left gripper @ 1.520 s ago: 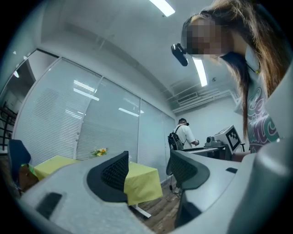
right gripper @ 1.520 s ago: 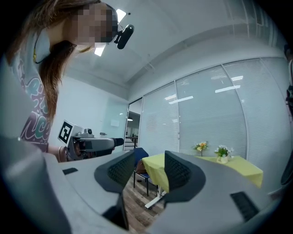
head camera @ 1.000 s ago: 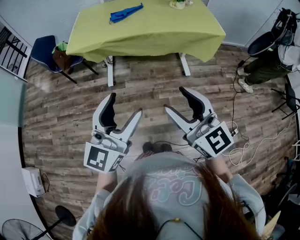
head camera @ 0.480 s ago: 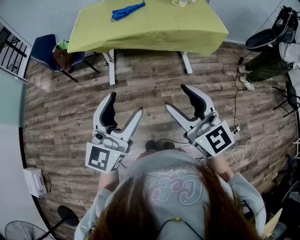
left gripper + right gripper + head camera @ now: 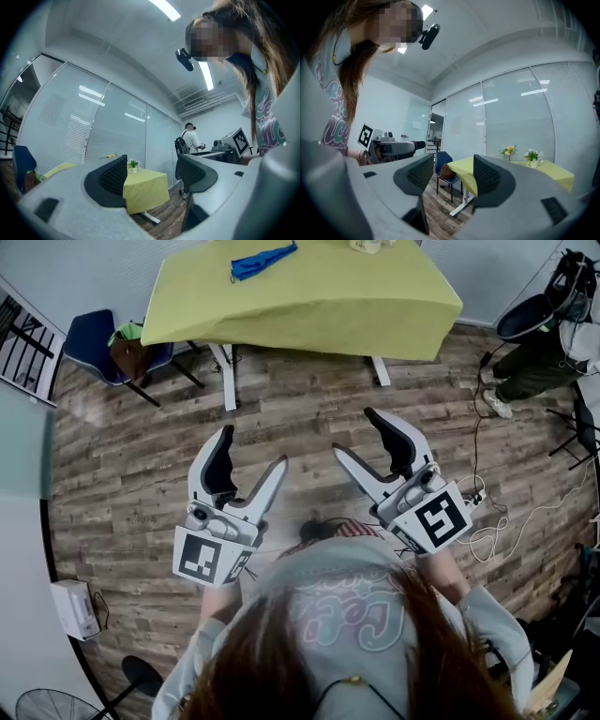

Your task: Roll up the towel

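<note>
Towel (image 5: 263,260) loose on table (image 5: 309,310), well ahead | left gripper (image 5: 251,448), right gripper (image 5: 354,432) both gaping, empty | we judge rolling not begun

Apparently towel (image 5: 264,261) on table (image 5: 319,298) — chair (image 5: 89,338) leftward

Grey sweatshirt (image 5: 349,613) — pastel lettering; left gripper (image 5: 252,448), right gripper (image 5: 354,432) pale (black pads).
</note>
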The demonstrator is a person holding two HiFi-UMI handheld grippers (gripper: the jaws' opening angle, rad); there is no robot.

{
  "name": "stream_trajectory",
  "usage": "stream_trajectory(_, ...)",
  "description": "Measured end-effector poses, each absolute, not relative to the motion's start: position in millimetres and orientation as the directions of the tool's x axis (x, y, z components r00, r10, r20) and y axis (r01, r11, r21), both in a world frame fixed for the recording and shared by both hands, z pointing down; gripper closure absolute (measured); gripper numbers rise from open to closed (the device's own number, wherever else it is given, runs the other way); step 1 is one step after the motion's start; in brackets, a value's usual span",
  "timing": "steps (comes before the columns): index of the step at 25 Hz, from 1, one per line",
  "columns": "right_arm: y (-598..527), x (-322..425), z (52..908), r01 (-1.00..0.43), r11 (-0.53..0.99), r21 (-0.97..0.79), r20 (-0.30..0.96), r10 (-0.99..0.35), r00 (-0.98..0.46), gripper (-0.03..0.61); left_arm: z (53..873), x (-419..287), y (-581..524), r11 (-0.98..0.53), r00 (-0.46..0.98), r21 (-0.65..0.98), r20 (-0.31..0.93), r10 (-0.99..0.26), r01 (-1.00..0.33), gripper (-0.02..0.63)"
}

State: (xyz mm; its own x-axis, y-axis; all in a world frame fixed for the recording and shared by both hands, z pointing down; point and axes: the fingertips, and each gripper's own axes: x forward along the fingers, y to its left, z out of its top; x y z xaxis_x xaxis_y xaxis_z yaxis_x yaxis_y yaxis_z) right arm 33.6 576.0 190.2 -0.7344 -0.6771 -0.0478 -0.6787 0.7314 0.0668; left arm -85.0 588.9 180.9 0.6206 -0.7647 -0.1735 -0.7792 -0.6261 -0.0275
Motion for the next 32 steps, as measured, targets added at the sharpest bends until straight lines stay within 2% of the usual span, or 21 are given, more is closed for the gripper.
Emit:
stream_trajectory(11,565.5,19.3,198.3,-0.678,0.734,0.031,-0.032,-0.678,-0.735,0.328,196.3,-99.4,573.0,-0.626,0.621,-0.021,-0.154,-0.769,-0.780,0.302)
stream_trajectory(32,414.6,7.6,183.5,-0.612,0.790,0.035,-0.068,-0.609,-0.790,0.328,180.4,-106.3,432.1,-0.568,0.571,-0.068,-0.160,-0.805,-0.820,0.302)
